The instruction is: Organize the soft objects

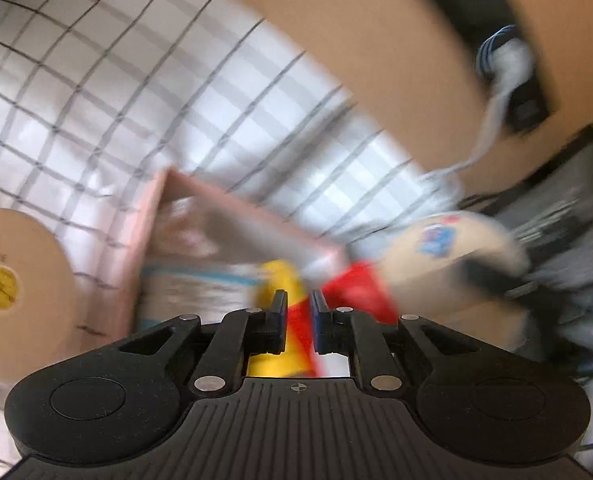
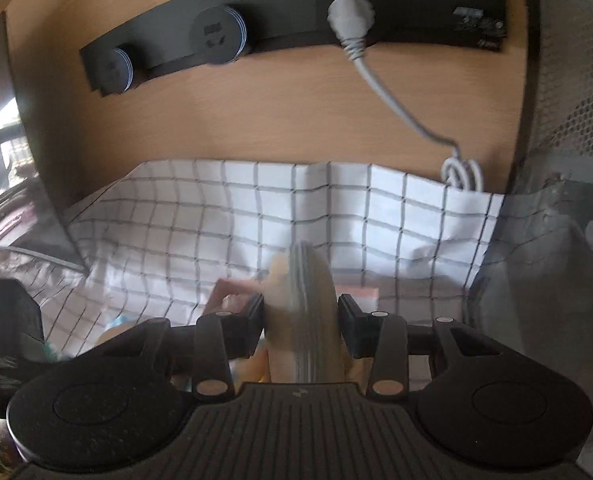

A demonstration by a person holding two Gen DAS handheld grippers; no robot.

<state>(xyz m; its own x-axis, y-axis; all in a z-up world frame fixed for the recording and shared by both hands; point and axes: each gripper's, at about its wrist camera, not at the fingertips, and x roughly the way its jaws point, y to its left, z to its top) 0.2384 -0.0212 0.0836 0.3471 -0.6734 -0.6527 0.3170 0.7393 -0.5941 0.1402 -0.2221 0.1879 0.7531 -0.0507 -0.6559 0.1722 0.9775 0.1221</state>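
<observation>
Both grippers grip soft things over the checked cloth (image 2: 376,216): left gripper (image 1: 299,320) pinches a limp red-and-yellow toy (image 1: 296,316) at twelve o'clock; right gripper (image 2: 300,320) squeezes a squashy tan disc (image 2: 304,320).

Counts: 2 grippers, left gripper (image 1: 299,320) and right gripper (image 2: 301,330). 1 checked cloth (image 2: 336,216). 1 pink-rimmed box (image 1: 200,240). 1 tan disc (image 1: 16,292). 1 red-yellow soft item (image 1: 296,320). 1 black power strip (image 2: 296,28) with 3 round sockets, 1 white plug (image 2: 348,20)
</observation>
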